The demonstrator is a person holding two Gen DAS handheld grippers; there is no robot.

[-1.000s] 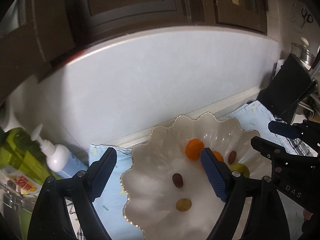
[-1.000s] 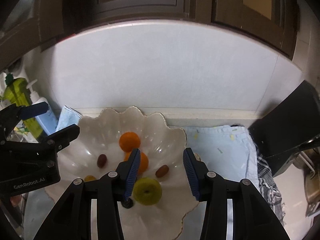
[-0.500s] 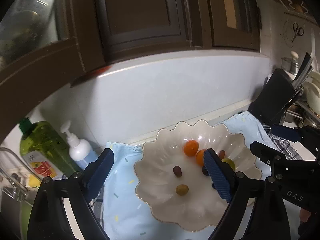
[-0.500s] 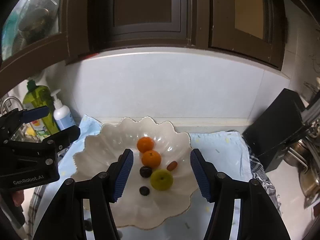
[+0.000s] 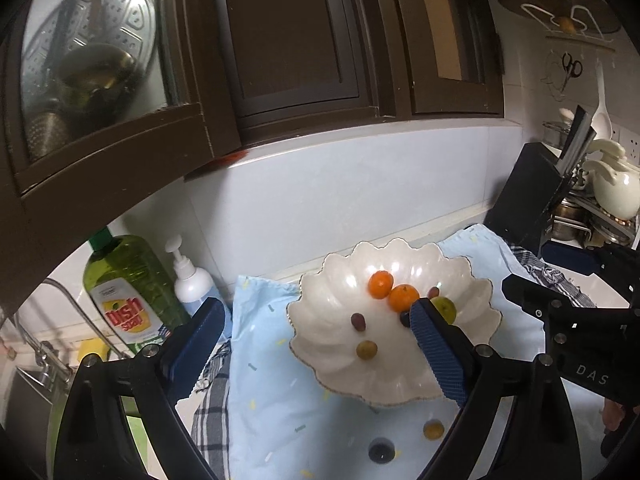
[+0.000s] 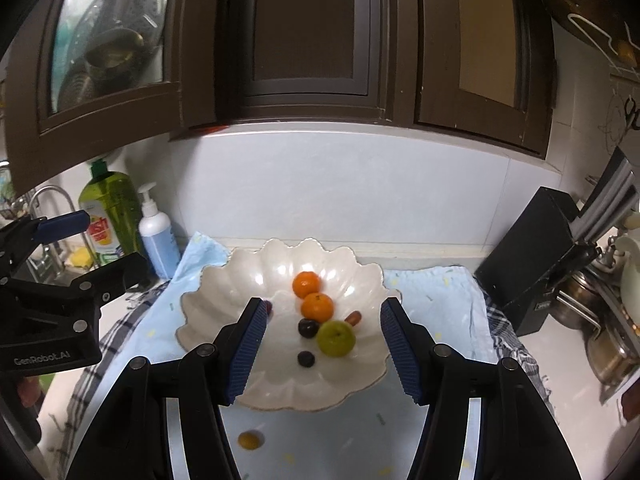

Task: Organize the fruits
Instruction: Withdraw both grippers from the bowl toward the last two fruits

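Observation:
A white scalloped bowl (image 5: 332, 372) (image 6: 224, 292) sits on a light blue cloth (image 5: 272, 380). In it lie two oranges (image 6: 306, 284) (image 6: 317, 306), a green fruit (image 6: 336, 338), two dark grapes (image 6: 308, 328), a red date (image 6: 353, 317), a reddish grape (image 5: 358, 321) and a yellowish one (image 5: 366, 349). In front of the bowl, a small yellow fruit (image 5: 433, 429) (image 6: 250, 440) and a dark one (image 5: 380, 451) rest on the cloth. My left gripper (image 5: 316, 320) hovers before the bowl, jaws opening and empty. My right gripper (image 6: 324, 312) is open, with nothing between its fingers.
A green dish soap bottle (image 5: 124, 280) and a white pump bottle (image 5: 192, 284) stand left of the cloth by a tap. A black knife block (image 6: 536, 248) and metal pots (image 6: 608, 344) crowd the right. Dark cabinets (image 6: 304, 40) hang overhead.
Both grippers have drawn back and up from the bowl, so more counter and the loose fruits on the cloth show. The right jaws have widened, and the left a little.

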